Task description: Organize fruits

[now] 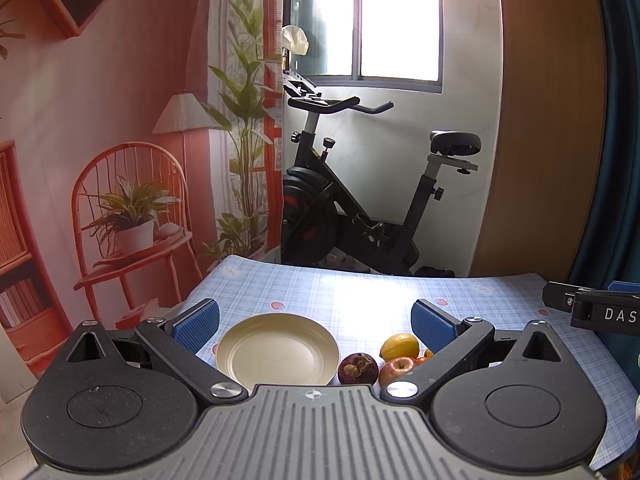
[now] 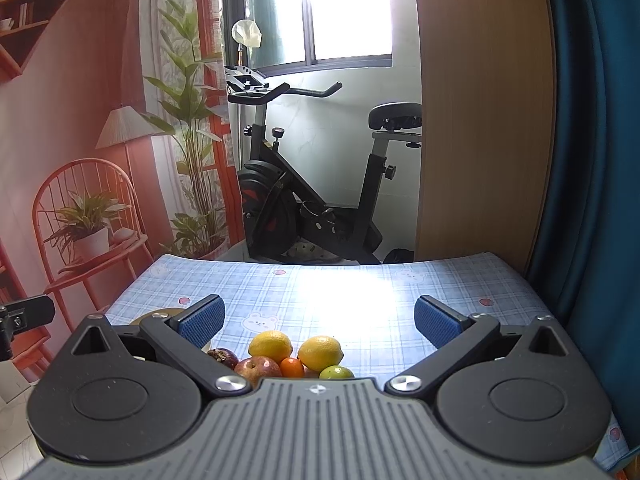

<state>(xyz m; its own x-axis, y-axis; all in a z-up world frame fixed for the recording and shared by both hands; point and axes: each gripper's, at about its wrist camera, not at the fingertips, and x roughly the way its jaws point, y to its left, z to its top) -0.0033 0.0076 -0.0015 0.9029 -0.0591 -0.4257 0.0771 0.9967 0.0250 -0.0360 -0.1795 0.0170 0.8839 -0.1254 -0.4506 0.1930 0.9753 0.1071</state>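
Note:
In the left wrist view an empty cream plate (image 1: 256, 360) lies on the blue checked tablecloth, between the fingers of my open, empty left gripper (image 1: 315, 322). To its right lie a dark mangosteen (image 1: 358, 369), a red apple (image 1: 396, 369) and a lemon (image 1: 400, 346). In the right wrist view my right gripper (image 2: 320, 322) is open and empty above a fruit cluster: two lemons (image 2: 271, 345) (image 2: 321, 352), the apple (image 2: 256, 369), a small orange fruit (image 2: 292, 367), a green lime (image 2: 337, 372) and the mangosteen (image 2: 224, 357).
The tablecloth (image 2: 360, 280) covers the table to its far edge. Behind it stand an exercise bike (image 1: 360, 208), a wooden panel (image 2: 480, 120) and a blue curtain (image 2: 592, 160). The right gripper's body (image 1: 600, 312) shows at the left wrist view's right edge.

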